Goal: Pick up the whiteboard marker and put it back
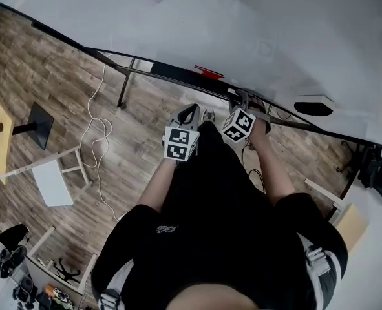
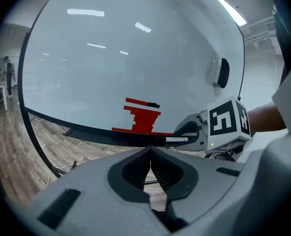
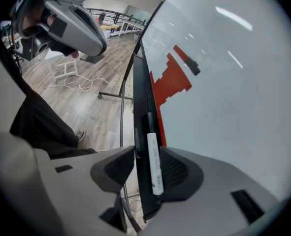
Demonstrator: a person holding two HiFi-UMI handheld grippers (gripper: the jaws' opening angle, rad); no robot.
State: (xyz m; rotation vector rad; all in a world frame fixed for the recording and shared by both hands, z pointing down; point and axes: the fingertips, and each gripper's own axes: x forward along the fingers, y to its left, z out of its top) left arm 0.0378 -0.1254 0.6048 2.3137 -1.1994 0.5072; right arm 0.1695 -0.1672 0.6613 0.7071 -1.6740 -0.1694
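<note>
The whiteboard marker (image 3: 154, 163), white with a black cap, lies along the black tray (image 3: 141, 132) at the foot of the whiteboard (image 3: 224, 82). My right gripper (image 3: 147, 154) stands open around it, one jaw on each side, the left pad clear of it. In the left gripper view the marker (image 2: 177, 139) shows in front of the right gripper (image 2: 192, 132) on the tray. My left gripper (image 2: 150, 151) is shut on nothing and hangs a little back from the board. In the head view both grippers, left (image 1: 187, 118) and right (image 1: 242, 102), are near the tray (image 1: 178, 73).
A red stepped drawing (image 2: 144, 118) is on the board above the tray. An eraser (image 2: 221, 73) sticks to the board at the right. A white cable (image 1: 99, 134) and a white stool (image 1: 52, 179) are on the wooden floor at the left.
</note>
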